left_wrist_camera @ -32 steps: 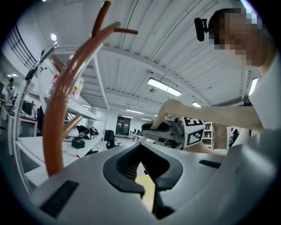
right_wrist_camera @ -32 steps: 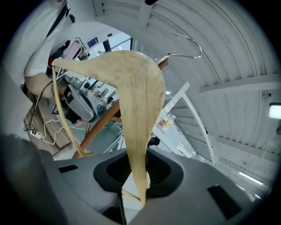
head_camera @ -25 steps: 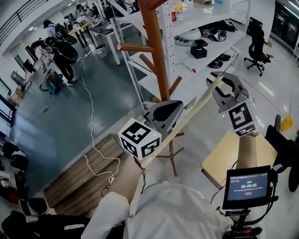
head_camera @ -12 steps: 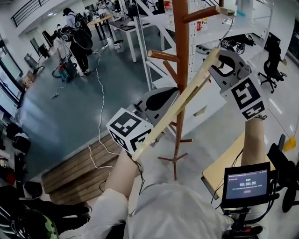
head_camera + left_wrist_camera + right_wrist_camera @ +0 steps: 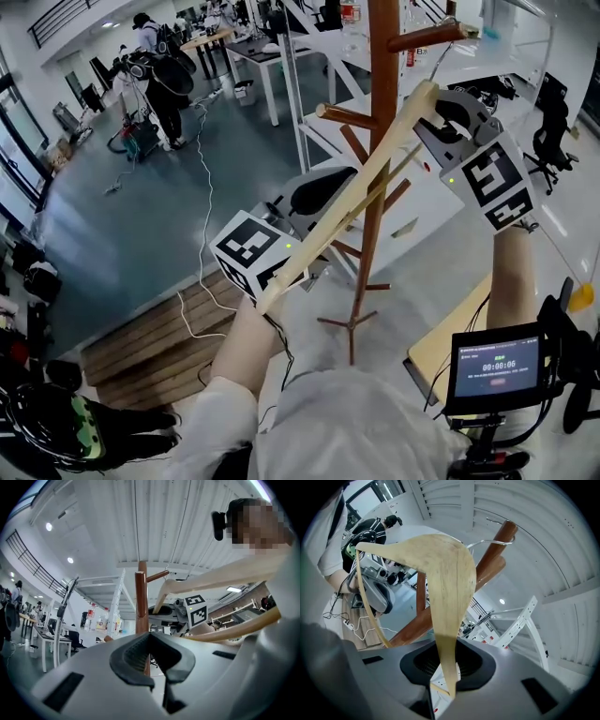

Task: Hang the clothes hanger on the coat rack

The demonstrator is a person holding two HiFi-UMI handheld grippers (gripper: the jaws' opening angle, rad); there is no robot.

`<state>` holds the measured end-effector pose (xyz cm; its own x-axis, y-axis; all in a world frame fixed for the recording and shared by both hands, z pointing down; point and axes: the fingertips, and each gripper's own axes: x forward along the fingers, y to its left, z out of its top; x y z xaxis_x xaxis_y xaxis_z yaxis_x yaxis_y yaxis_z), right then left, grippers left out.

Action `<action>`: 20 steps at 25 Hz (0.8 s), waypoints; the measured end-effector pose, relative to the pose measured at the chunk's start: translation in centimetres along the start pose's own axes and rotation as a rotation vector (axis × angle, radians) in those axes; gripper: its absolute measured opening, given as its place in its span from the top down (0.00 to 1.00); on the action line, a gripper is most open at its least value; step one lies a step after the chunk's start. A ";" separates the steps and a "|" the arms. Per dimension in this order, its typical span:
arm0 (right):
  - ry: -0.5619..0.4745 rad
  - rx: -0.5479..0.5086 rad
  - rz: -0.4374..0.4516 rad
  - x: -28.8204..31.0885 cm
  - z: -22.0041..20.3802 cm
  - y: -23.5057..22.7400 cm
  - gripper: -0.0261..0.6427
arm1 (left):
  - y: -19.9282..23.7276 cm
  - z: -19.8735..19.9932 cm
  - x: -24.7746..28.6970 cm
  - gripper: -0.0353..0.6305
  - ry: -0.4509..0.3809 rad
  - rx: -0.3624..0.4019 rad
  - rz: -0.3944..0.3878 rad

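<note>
A brown wooden coat rack point(image 5: 382, 112) rises in front of me, pegs sticking out along its pole. A pale wooden hanger point(image 5: 356, 202) slants from low left to high right across the pole. My right gripper point(image 5: 436, 103) is shut on the hanger's upper end. In the right gripper view the hanger point(image 5: 450, 583) runs up from the right gripper point(image 5: 445, 667), and its wire hook point(image 5: 497, 541) lies close beside a peg tip point(image 5: 508, 529). My left gripper point(image 5: 323, 197) sits under the hanger's lower half. In its own view the left gripper point(image 5: 150, 637) is shut on nothing, with the hanger point(image 5: 220, 576) passing to the right.
White shelving point(image 5: 309, 112) stands behind the rack. A small screen point(image 5: 497, 366) and a wooden tabletop point(image 5: 450, 337) are at the lower right, an office chair point(image 5: 553, 103) far right. A wooden platform point(image 5: 159, 347) and a cable lie at the left; people point(image 5: 164, 70) stand far back.
My right gripper has lifted the hanger's end up toward the rack's upper peg. The left gripper rose slightly beneath it. The hanger now crosses in front of the pole.
</note>
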<state>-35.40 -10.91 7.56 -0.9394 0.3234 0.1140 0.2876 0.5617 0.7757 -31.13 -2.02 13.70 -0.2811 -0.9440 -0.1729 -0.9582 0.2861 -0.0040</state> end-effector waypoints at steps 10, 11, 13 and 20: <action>0.032 0.018 0.029 1.1 -1.9 1.3 0.83 | 1.0 -1.8 -0.4 0.94 0.013 -0.031 0.032; 0.036 0.019 0.031 1.3 -2.0 1.4 0.83 | 1.1 -1.9 -0.6 0.94 0.014 -0.035 0.036; 0.045 0.018 0.034 1.7 -2.0 1.6 0.83 | 1.6 -2.1 -1.2 0.94 0.018 -0.040 0.050; 0.039 0.045 0.027 2.0 -2.6 2.2 0.83 | 2.8 -3.2 -2.5 0.94 0.033 -0.047 0.103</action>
<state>-37.10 -11.06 11.13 -0.9374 0.3096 0.1596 0.3204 0.5869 0.7436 -33.23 0.63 17.26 -0.3787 -0.9153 -0.1375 -0.9255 0.3742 0.0581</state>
